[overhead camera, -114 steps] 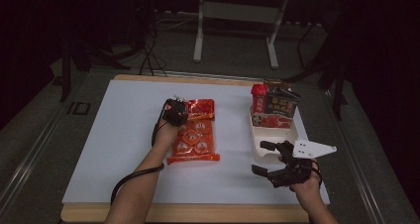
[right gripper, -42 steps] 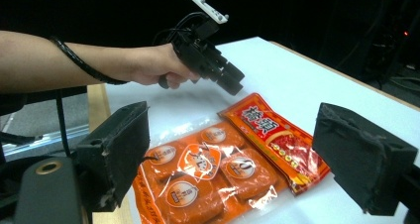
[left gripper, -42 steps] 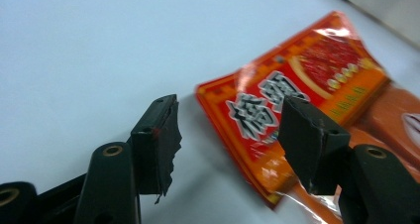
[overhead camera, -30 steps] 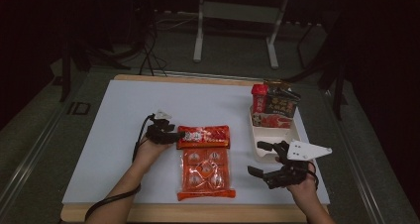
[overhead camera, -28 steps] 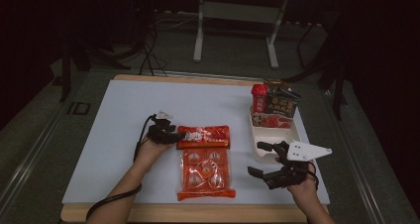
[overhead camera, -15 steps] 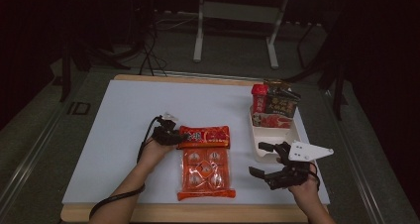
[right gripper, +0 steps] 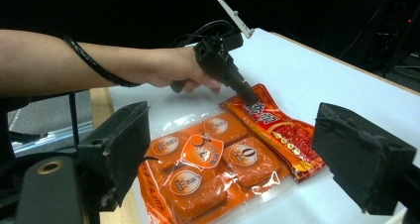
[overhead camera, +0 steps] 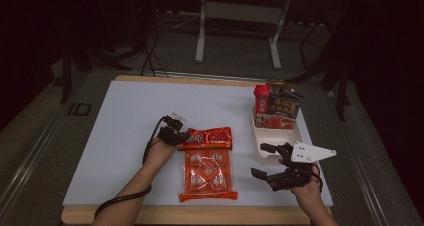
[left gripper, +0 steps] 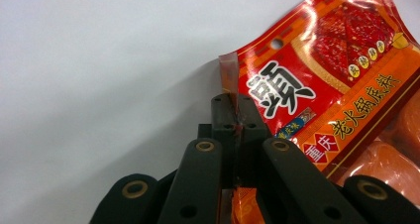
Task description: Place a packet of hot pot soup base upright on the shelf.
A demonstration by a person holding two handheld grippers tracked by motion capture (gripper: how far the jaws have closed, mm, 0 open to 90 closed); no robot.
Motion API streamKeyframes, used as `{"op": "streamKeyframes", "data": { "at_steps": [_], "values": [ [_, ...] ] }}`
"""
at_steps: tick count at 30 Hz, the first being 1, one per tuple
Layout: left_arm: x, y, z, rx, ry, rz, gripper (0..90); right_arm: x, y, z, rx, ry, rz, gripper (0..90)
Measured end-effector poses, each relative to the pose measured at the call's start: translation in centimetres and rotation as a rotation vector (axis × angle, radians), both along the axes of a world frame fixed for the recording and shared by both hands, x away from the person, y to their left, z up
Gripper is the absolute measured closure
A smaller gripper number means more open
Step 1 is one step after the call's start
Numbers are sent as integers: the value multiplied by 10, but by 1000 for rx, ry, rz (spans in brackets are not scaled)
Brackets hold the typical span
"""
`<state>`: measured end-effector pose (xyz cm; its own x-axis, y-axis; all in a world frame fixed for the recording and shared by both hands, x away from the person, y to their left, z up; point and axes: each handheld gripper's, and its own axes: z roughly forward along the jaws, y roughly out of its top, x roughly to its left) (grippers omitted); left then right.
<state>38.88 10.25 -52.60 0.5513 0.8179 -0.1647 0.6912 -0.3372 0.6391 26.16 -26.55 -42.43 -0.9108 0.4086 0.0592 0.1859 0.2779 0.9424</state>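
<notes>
A red snack packet (overhead camera: 207,137) lies flat on the white table top (overhead camera: 125,116), just behind an orange packet of several wrapped pieces (overhead camera: 207,173). My left gripper (overhead camera: 184,136) reaches in from the left, and its jaws have just been closing on the red packet's left edge. In the left gripper view the left gripper (left gripper: 236,120) is pinched shut on the red packet (left gripper: 322,85) at that edge. My right gripper (overhead camera: 260,160) hovers open near the front right, nothing between its fingers. From the right gripper view, the left gripper (right gripper: 250,97) touches the red packet (right gripper: 282,130) beside the orange packet (right gripper: 208,169).
A white tray (overhead camera: 277,138) stands at the right with upright snack packs (overhead camera: 277,106) at its back end, just beyond my right gripper. The table's wooden front edge (overhead camera: 200,213) runs below the orange packet. A metal stand (overhead camera: 240,16) rises behind the table.
My left gripper has edged right to the red packet and its jaws have closed on the packet's left edge. The right gripper has stayed where it was, still open.
</notes>
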Motion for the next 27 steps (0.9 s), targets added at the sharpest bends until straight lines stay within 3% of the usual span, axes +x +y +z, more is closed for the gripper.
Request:
{"op": "streamKeyframes", "data": {
  "at_steps": [6,10,15,22,27],
  "values": [
    [-8,-2,4,25,-69,-18,900,-1,0,1,10,-33,0,165],
    [-11,1,11,-11,-91,-16,900,1,0,-1,1,-25,-14,160],
    [-20,3,19,-9,-161,-55,900,1,-1,-1,-6,-12,-40,142],
    [-28,8,30,-32,-188,-79,900,2,-4,1,20,14,-61,123],
    [-34,12,40,-76,-233,-98,900,1,-2,2,14,-7,-98,104]
  ]
}}
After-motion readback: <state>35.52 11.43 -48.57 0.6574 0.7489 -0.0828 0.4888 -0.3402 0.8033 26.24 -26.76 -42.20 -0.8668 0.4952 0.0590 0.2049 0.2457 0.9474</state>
